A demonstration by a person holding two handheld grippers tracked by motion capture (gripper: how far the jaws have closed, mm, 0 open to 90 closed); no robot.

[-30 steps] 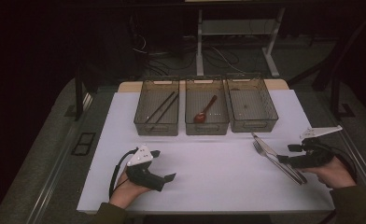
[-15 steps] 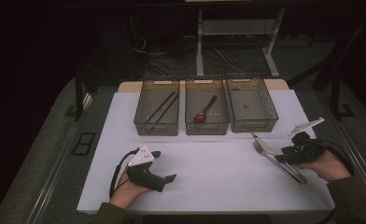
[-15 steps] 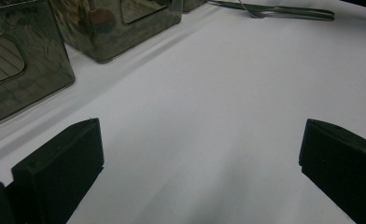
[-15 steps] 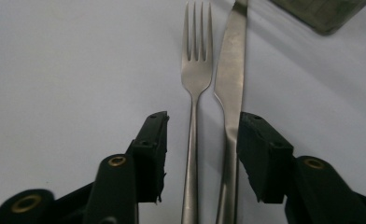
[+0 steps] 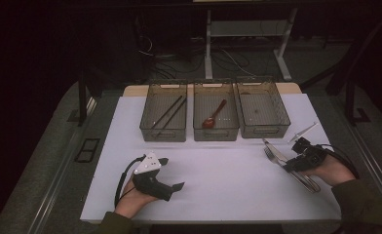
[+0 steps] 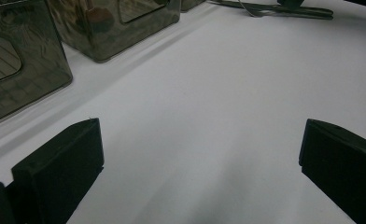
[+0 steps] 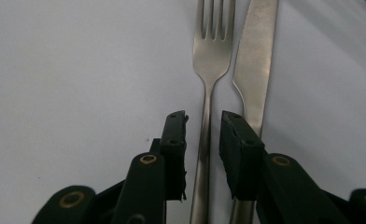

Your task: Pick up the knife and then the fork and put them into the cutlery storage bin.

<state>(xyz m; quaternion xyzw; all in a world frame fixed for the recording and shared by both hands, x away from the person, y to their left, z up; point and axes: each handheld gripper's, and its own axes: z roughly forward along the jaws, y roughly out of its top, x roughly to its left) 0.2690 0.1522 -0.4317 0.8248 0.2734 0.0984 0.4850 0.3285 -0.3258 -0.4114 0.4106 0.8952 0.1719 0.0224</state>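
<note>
Fork [image 7: 211, 56] handle end under claw [image 7: 203, 140]

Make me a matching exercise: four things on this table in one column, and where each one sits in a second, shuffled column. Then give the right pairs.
Things
1. chopsticks
2. spoon
3. fork
4. knife

Places
A. in the middle bin
B. on the white table, handle between the right gripper's jaws
C. in the left bin
D. on the white table, just outside the right gripper's jaws

Pairs: 1-C, 2-A, 3-B, 4-D
</note>
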